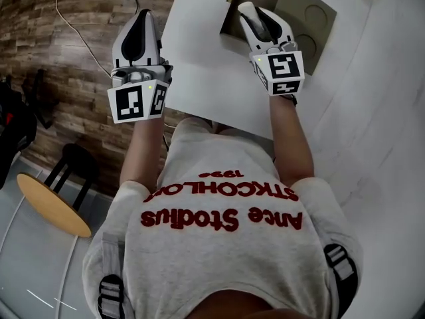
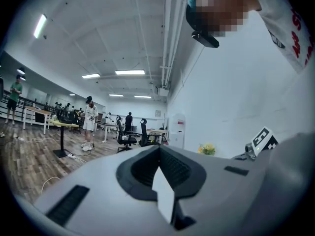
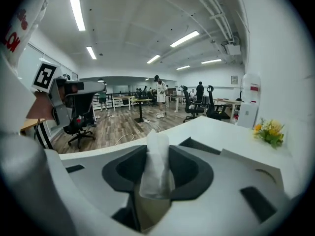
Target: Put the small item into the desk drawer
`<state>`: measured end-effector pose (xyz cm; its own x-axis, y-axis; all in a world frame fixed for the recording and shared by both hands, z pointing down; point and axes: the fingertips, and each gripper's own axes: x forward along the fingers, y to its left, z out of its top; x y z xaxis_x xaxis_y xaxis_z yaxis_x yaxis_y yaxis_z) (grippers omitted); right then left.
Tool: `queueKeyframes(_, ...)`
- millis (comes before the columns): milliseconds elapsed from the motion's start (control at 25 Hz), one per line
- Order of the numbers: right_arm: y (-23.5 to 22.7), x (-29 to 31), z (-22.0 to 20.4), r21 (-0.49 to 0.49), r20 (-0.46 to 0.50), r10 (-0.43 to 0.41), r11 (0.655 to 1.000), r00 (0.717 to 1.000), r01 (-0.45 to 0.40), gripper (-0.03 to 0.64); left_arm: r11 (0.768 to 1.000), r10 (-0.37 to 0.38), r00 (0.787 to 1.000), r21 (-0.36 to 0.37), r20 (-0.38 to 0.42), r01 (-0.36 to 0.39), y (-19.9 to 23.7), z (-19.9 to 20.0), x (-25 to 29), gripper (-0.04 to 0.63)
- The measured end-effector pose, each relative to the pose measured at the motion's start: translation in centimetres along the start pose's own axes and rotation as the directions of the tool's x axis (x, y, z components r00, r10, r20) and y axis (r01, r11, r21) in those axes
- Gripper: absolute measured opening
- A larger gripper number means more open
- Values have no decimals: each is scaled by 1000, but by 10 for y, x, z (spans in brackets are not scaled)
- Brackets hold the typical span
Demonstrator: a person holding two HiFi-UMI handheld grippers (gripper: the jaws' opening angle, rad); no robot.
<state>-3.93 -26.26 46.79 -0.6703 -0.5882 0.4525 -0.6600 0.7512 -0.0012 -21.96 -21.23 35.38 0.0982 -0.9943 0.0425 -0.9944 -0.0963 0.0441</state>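
Note:
My right gripper hangs over the open drawer, whose inside is brown with round recesses, at the far side of the white desk. In the right gripper view, the right gripper is shut on a small white crumpled item that sticks up between its dark pads. My left gripper is held over the wooden floor, just left of the desk's edge. Its jaws stand together; a white sliver shows at their seam, and I cannot tell what it is.
A stool with a round wooden seat and a black stool stand on the floor at the left. A white cable trails over the wooden floor. Yellow flowers sit on the desk. People and office chairs are far off.

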Motion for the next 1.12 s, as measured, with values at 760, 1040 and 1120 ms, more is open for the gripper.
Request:
queueKeyframes(760, -23, -19, 23, 128, 74, -97, 988, 992, 87, 102, 999, -37, 999, -7, 6, 37, 2, 3, 7, 7)
queueKeyframes(1040, -42, -50, 72, 143, 231, -160, 981, 960, 129, 54, 999, -43, 997, 22, 60, 42, 0, 27, 9, 7)
queueKeyframes(1120, -46, -56, 80, 143, 279, -169, 981, 945, 133, 46, 999, -44, 996, 31, 75, 42, -2, 27, 10, 6)
